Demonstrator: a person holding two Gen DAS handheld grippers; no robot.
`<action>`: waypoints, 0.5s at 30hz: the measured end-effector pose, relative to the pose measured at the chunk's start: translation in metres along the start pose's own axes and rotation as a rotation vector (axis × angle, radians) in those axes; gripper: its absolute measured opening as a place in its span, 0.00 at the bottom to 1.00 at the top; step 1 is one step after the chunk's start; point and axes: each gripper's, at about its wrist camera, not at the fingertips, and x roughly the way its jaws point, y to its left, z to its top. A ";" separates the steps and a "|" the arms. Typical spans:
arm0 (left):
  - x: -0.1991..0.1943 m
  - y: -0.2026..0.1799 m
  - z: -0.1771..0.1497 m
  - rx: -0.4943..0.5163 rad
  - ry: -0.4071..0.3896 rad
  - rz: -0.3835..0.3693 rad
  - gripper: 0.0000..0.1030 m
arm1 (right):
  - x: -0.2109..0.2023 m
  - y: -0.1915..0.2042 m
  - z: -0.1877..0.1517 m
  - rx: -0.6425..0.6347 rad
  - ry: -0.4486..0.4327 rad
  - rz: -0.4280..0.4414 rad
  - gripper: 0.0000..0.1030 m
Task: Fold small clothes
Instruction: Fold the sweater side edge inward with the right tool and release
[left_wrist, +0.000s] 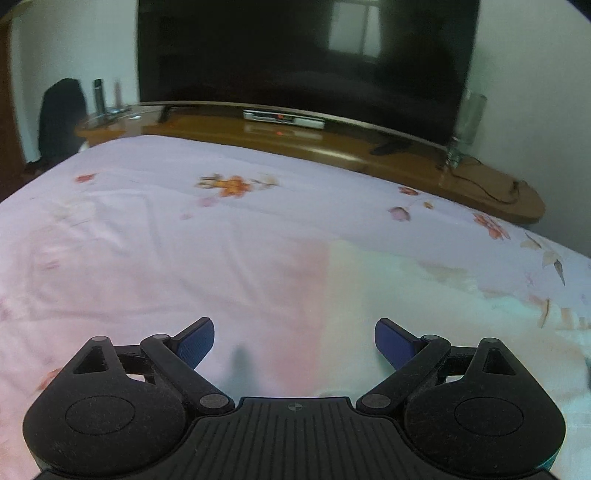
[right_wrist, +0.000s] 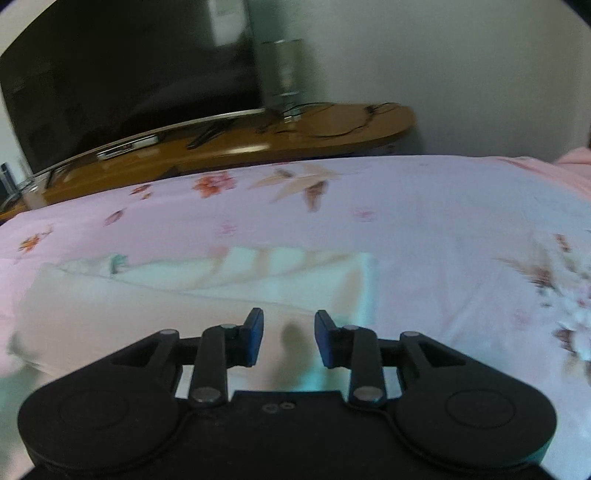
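A small pale, whitish garment (right_wrist: 207, 295) lies flat on the pink floral bedsheet (right_wrist: 424, 221), with a striped folded edge along its far side. My right gripper (right_wrist: 288, 332) hovers just above its near part, jaws partly open and empty. In the left wrist view the same pale garment (left_wrist: 424, 295) lies to the right on the bedsheet (left_wrist: 147, 240). My left gripper (left_wrist: 294, 336) is wide open and empty above the sheet, beside the garment's left edge.
A wooden TV stand (left_wrist: 332, 144) runs along the far side of the bed, carrying a large dark TV (left_wrist: 295, 55), a set-top box (left_wrist: 284, 120) and a glass vase (left_wrist: 465, 125). A dark object (left_wrist: 61, 114) stands at the far left. Pink fabric (right_wrist: 576, 157) shows at the far right.
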 end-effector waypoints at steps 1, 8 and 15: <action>0.009 -0.008 0.002 0.014 0.009 -0.009 0.91 | 0.006 0.005 0.001 -0.010 0.008 0.005 0.28; 0.066 -0.025 0.013 0.002 0.073 0.012 0.91 | 0.038 0.018 -0.003 -0.107 0.042 -0.012 0.28; 0.064 -0.024 0.021 -0.004 0.035 0.021 0.91 | 0.022 -0.001 -0.002 -0.066 -0.003 -0.004 0.47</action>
